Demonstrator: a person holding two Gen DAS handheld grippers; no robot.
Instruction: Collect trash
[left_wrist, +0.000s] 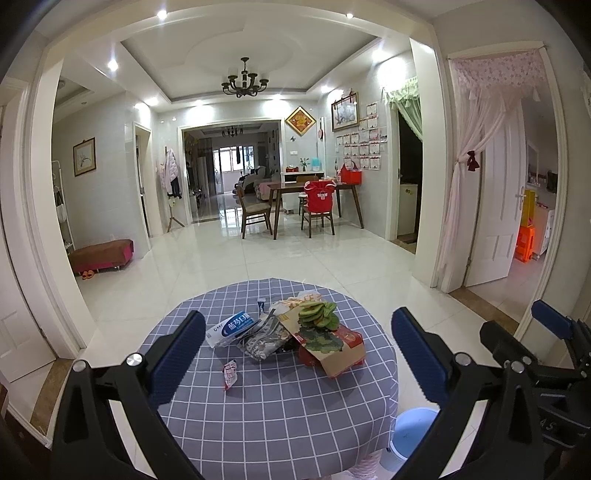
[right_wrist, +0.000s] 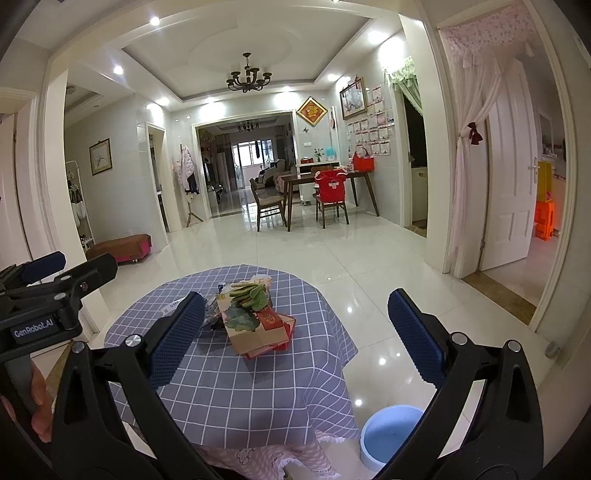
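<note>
A heap of trash lies on the round table with a grey checked cloth (left_wrist: 277, 413): a blue and white toothpaste box (left_wrist: 229, 326), a silvery wrapper (left_wrist: 264, 343), green leaves (left_wrist: 319, 314) on a cardboard sheet (left_wrist: 340, 360), and a small red and white wrapper (left_wrist: 229, 373) apart at the front. My left gripper (left_wrist: 298, 319) hovers open above the near side of the table, empty. My right gripper (right_wrist: 295, 299) is open too, empty, facing the leaves (right_wrist: 249, 295) and cardboard (right_wrist: 255, 338). A light blue bin (right_wrist: 391, 432) stands on the floor at the table's right.
White tiled floor (left_wrist: 258, 258) stretches behind the table to a dining table with chairs (left_wrist: 314, 199). A brown bench (left_wrist: 101, 253) sits at the left wall and a white door (left_wrist: 498, 221) stands ajar on the right. A hand (right_wrist: 37, 406) holds the left gripper's handle.
</note>
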